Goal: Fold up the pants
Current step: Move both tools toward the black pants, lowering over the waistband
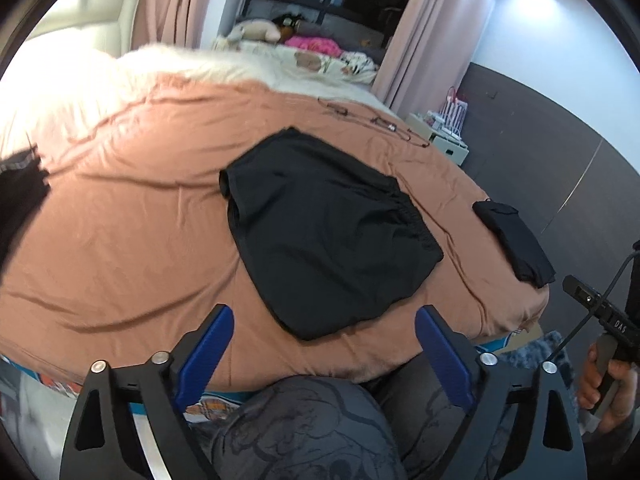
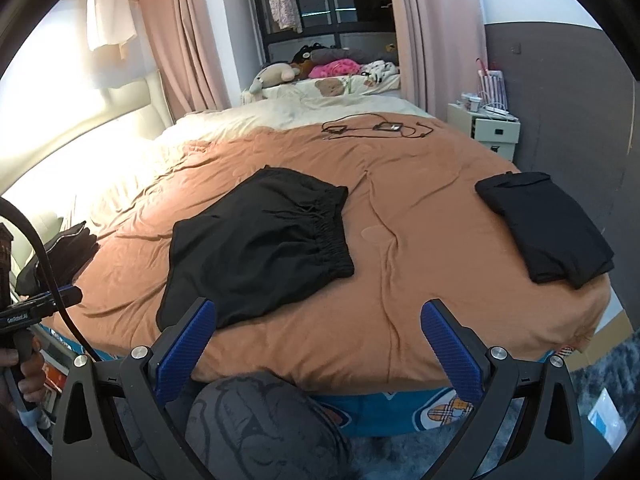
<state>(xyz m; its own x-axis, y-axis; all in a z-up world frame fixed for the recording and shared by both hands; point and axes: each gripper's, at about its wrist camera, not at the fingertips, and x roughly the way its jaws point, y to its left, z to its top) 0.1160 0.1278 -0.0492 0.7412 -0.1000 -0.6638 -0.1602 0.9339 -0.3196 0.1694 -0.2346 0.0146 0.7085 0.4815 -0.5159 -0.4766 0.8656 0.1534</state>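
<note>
While both grippers [image 1: 324,334] [image 2: 318,330] hang spread and empty, pinching the bedcover [image 2: 400,280] along with the shorts [image 2: 260,240] could spoil the fold.

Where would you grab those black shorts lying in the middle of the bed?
Probably the black shorts at the two ends of the gathered elastic waistband, coming in low from the near bed edge: they lie flat, and that bunched band gives the fingers something thick to pinch.

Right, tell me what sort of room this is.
A bedroom, most likely: a wide bed under a rumpled terracotta-orange duvet, soft plush toys piled at its far end, and a small white bedside cabinet against the grey wall.
</note>
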